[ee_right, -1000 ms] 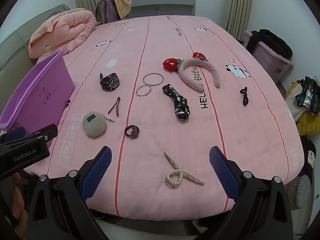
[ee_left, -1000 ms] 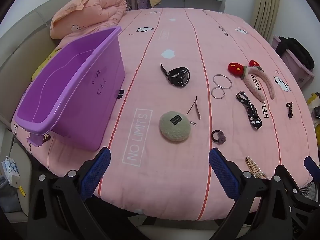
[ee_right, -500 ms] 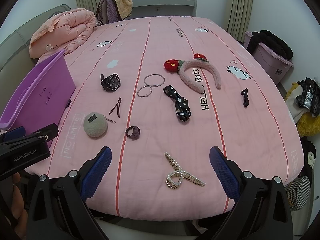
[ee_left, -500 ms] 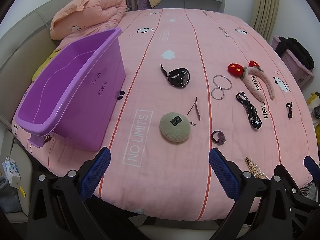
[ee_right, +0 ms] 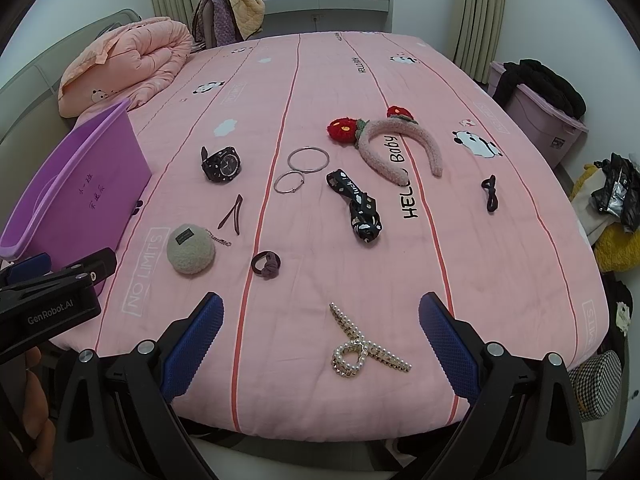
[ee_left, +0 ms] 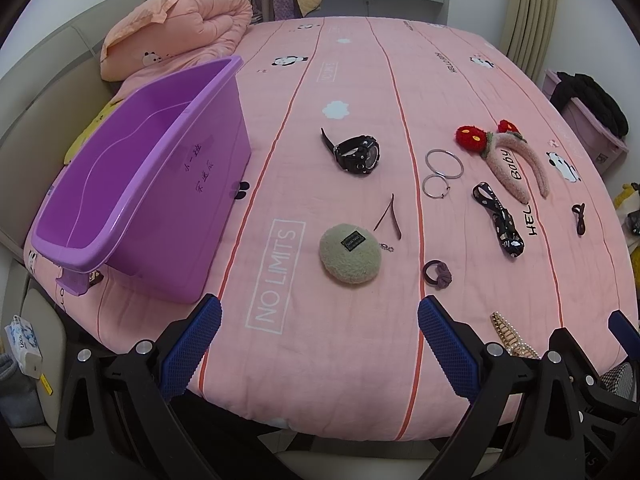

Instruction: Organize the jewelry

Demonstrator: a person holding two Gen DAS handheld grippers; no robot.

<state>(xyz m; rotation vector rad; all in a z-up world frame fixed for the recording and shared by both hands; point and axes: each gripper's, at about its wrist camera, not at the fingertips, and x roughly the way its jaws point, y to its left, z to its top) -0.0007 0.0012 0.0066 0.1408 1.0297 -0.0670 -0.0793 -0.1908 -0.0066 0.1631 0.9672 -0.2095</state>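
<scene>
— Nothing's in the purple bin (ee_left: 132, 184) at the left. The left gripper (ee_left: 320, 344) has its jaws wide open, holding nothing.

— The watch (ee_left: 356, 154) mid-bed looks stiff; I'd take it by the strap. The bangles (ee_left: 442, 172) are thin and slippery.

— Right gripper (ee_right: 320, 344) gapes too, just short of the pearl clip (ee_right: 366, 346): fragile, so pinch its middle.
</scene>
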